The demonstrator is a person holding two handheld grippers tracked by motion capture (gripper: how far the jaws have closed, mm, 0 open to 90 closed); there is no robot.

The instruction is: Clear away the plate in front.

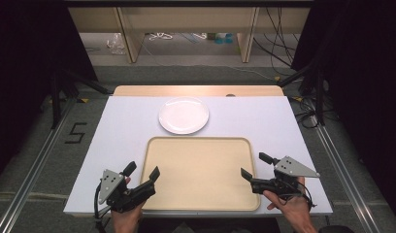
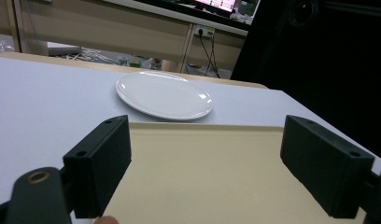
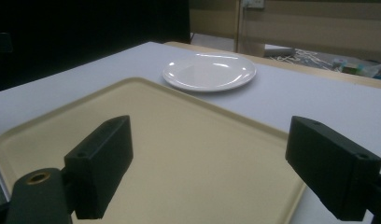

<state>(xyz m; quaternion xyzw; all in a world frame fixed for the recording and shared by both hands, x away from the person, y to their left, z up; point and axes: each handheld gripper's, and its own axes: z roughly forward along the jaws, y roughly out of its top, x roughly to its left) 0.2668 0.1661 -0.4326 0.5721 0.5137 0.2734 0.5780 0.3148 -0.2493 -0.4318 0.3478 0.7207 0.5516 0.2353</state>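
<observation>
A cream tray [image 1: 152, 145] lies empty at the near middle of the white table. A round white plate [image 1: 183, 115] sits just beyond its far edge, also empty. My left gripper [image 1: 142, 171] is held open over the tray's near left corner, jaws wide apart with nothing between them. My right gripper [image 1: 255, 165] is open at the tray's right edge, pointing left over it. The left gripper view looks across the tray [image 2: 202, 163] to the plate [image 2: 163, 94] between its jaws. The right gripper view has the tray [image 3: 188, 140] below and the plate [image 3: 208, 71] beyond.
The white table top [image 1: 123, 121] has bare room left and right of the tray. A wooden strip [image 1: 196, 90] runs along its far edge. Beyond lie floor cables [image 1: 162, 36] and shelving legs; black tripod legs [image 1: 312, 77] stand at both sides.
</observation>
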